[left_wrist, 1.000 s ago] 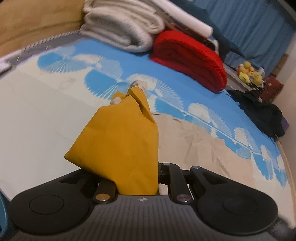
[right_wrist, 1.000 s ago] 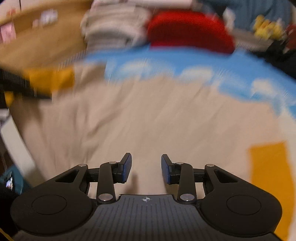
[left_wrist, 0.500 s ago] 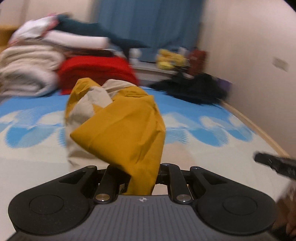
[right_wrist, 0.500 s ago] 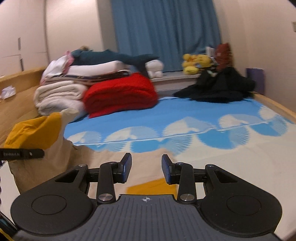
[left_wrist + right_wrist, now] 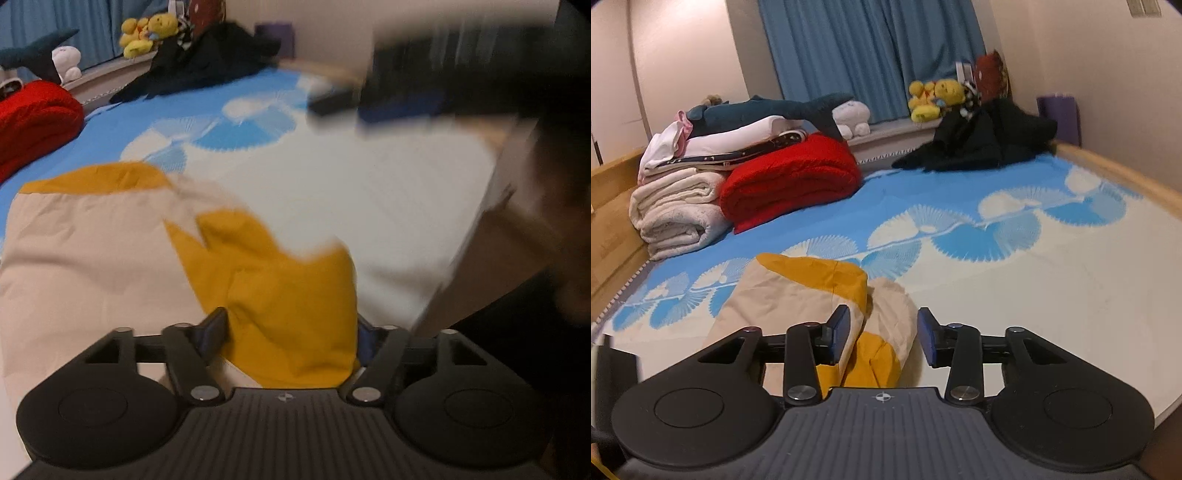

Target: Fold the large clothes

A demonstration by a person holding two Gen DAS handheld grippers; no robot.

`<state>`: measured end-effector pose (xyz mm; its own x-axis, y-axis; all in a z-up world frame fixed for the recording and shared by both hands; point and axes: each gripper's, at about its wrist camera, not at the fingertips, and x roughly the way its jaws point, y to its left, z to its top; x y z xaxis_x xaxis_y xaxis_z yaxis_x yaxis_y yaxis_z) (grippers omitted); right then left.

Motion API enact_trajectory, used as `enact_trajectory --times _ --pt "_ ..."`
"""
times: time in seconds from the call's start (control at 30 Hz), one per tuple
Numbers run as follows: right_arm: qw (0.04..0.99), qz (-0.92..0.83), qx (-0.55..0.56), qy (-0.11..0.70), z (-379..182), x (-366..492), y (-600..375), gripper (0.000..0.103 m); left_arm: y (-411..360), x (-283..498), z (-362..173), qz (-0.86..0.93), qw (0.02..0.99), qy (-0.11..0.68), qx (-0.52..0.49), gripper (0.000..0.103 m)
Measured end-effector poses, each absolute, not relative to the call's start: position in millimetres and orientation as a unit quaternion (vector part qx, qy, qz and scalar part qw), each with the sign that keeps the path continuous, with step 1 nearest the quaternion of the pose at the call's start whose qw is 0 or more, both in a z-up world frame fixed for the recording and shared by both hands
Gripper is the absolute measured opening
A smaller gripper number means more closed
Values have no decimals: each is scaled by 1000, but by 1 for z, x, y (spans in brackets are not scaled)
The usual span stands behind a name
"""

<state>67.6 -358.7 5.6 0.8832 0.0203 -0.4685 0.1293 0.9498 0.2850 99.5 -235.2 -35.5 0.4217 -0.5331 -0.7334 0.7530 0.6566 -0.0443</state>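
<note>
A large beige and mustard-yellow garment (image 5: 92, 251) lies bunched on the blue-and-white bedspread (image 5: 369, 192). Its yellow end (image 5: 291, 295) sits between the fingers of my left gripper (image 5: 288, 332), whose jaws are opening wide; the pads stand clear of the cloth. In the right wrist view the same garment (image 5: 798, 291) lies folded over itself just ahead. My right gripper (image 5: 882, 336) hovers over its near edge with jaws opening, cloth below and between the fingers, not pinched. The right gripper also appears as a dark blur (image 5: 373, 99) at the upper right of the left wrist view.
At the back left are a red folded blanket (image 5: 790, 181), white folded blankets (image 5: 676, 210) and a shark plush (image 5: 768, 110). Black clothes (image 5: 979, 140) and yellow plush toys (image 5: 934, 96) lie by the blue curtain (image 5: 868, 48). A wooden bed rim (image 5: 1115, 170) runs along the right.
The left gripper swung across the bed carrying the yellow cloth, lowered it onto the beige part, and its jaws have spread. The right gripper came to rest over the garment, jaws slightly wider.
</note>
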Motion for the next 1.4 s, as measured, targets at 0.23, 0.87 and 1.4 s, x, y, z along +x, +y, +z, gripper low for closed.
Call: enact_trajectory --times 0.23,0.87,1.4 --pt "933 31 212 291 -7 88 -340 51 -161 116 -6 -354 861 360 62 78" --pt "946 43 153 282 6 66 -338 0 -72 161 -6 -184 880 437 15 79" --pt "877 28 49 476 -77 101 -315 0 -92 161 -68 -225 798 547 112 81"
